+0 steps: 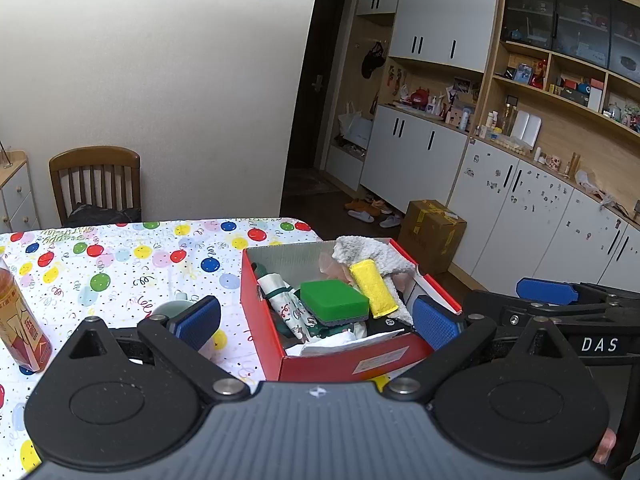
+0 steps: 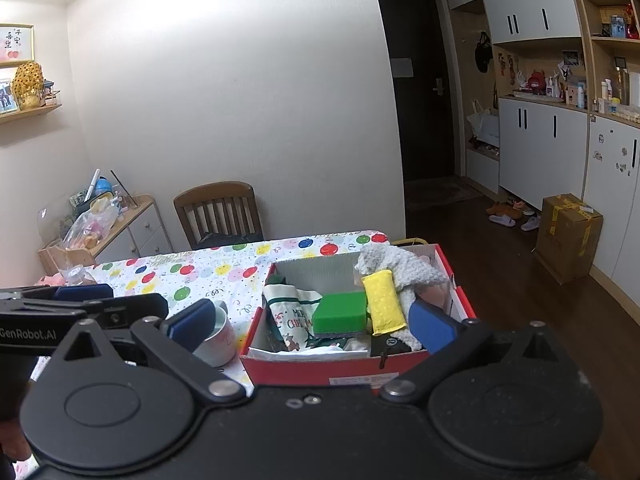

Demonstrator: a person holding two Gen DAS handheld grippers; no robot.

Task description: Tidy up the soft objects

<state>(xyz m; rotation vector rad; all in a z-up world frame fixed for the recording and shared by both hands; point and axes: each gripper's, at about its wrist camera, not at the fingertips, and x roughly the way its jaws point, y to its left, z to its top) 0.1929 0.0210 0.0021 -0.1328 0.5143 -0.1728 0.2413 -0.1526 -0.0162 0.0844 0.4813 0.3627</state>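
A red cardboard box (image 1: 256,304) (image 2: 360,372) stands on the balloon-print tablecloth (image 1: 120,264) at the table's right end. In it lie a green sponge (image 1: 334,301) (image 2: 340,312), a yellow sponge (image 1: 374,286) (image 2: 384,300), a grey fluffy towel (image 1: 372,254) (image 2: 408,268) and a Christmas-print cloth (image 1: 286,308) (image 2: 294,316). My left gripper (image 1: 316,320) is open and empty, its fingers astride the box's near end. My right gripper (image 2: 312,326) is open and empty, just before the box. Its body shows in the left wrist view (image 1: 560,312).
A white cup (image 2: 218,340) (image 1: 172,308) stands left of the box. A bottle of brown drink (image 1: 24,328) stands at the far left. A wooden chair (image 1: 96,184) (image 2: 220,212) is behind the table. A cardboard carton (image 1: 432,232) (image 2: 568,232) sits on the floor by white cabinets.
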